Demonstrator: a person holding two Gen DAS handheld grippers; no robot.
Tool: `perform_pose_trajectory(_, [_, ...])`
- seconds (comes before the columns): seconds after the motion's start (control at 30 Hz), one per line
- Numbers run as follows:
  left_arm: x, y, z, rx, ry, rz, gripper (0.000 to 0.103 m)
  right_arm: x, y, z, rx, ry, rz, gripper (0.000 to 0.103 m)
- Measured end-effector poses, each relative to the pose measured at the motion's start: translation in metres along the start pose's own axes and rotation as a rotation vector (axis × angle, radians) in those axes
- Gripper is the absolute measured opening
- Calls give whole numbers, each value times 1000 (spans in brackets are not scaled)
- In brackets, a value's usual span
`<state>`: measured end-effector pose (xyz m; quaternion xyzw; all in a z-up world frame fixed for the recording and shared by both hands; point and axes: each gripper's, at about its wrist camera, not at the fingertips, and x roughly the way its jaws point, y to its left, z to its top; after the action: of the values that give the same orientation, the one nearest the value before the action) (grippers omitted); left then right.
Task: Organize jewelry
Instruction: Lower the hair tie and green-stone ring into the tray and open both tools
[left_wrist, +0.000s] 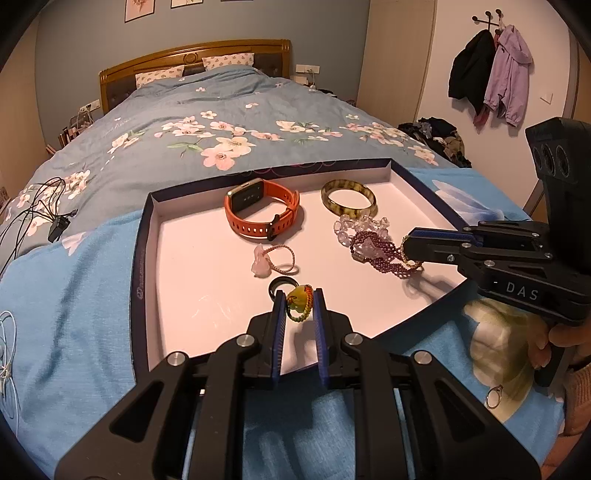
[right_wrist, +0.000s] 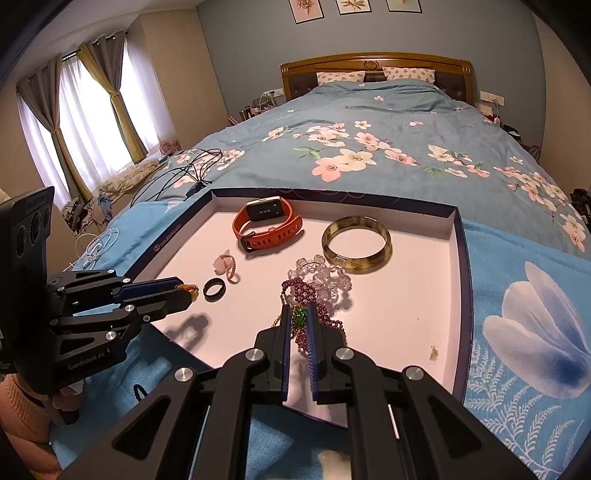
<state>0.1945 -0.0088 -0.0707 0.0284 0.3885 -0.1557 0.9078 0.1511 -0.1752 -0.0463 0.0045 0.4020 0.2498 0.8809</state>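
Left wrist view: tray (left_wrist: 147, 280) floor bare left of black ring (left_wrist: 281, 286).

The tray's (right_wrist: 456, 258) raised rim walls in all four sides. Its near-right corner and left half lie bare. Toward the far edge stand the orange watch (right_wrist: 267, 221) and the bangle (right_wrist: 356, 245); bead bracelets (right_wrist: 321, 280) crowd the middle, a black ring (right_wrist: 214, 288) and pink ring (right_wrist: 227, 266) left of them.

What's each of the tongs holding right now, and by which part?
Left tongs: shut on the yellow stone charm of a braided cord ring. Right tongs: shut on a green beaded piece; which part, cannot tell.
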Motion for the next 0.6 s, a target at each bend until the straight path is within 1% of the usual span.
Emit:
perform_pose_trajectory(0.23, [7, -1, 1, 3, 12, 9, 15, 6, 0, -1, 0, 17, -26, 7])
perform_pose_trajectory(0.6, [9, -1, -1, -4, 11, 12, 16, 6, -1, -1, 5, 14, -30, 8])
